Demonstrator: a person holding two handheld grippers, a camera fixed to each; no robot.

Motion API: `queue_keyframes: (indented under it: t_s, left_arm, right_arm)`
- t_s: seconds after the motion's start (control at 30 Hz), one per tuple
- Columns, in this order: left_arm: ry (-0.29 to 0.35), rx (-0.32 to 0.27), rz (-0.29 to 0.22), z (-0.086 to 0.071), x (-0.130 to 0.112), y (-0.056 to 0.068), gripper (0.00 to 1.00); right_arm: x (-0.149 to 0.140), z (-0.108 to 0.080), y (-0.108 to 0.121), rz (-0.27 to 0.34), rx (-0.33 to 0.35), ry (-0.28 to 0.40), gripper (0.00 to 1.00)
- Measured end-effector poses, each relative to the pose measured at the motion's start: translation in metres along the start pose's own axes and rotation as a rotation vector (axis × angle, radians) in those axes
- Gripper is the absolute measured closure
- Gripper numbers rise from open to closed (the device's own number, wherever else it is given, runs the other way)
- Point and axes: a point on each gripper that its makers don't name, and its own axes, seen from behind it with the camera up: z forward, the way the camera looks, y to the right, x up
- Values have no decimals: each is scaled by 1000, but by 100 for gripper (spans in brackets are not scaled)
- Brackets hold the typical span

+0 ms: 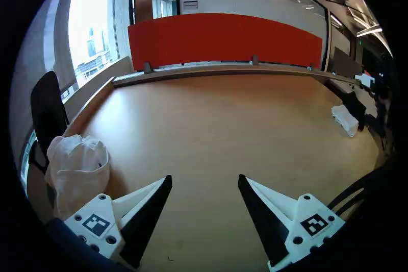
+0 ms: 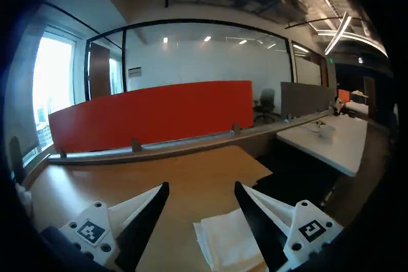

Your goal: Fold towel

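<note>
In the left gripper view, a black chair is standing at the far left, and a crumpled white plastic bag is sitting just beside it at the edge of the wooden table. The left tongs are hanging open over bare wood, gripping nothing. A red partition is running along the table's far edge. Well to the right, the folded white towel is lying near the table's right edge.

In the right gripper view, the right tongs are also standing open and empty. The towel is lying folded on the table just below them, partly hidden behind the right-hand finger. Farther right, a white table is standing apart.
</note>
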Motion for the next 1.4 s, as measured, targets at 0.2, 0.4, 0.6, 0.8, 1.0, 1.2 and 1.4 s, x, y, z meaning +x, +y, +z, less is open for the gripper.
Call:
queue_keyframes:
  t_s: [0.2,0.4,0.6,0.8,1.0,1.2,1.4]
  left_arm:
    - [11,3,-3,1,4,-2,4]
    - [33,5,-11,0,9,-4,4]
    - [61,14,-24,-1,17,-8,4]
    - [94,19,-21,-1,31,-12,4]
    - [139,32,-30,-1,51,-21,4]
    - [186,46,-39,0,72,-31,4]
    - [229,53,-40,1,92,-38,4]
  right_arm:
    - [11,-1,-12,-45,32,31,1]
    - [23,-5,-27,-80,58,54,1]
    - [32,-9,-48,-111,96,69,1]
    - [43,-15,-79,-128,150,90,1]
    - [52,-21,-113,-131,210,110,1]
    - [54,-25,-137,-119,245,119,1]
    - [56,-28,-155,-106,261,126,1]
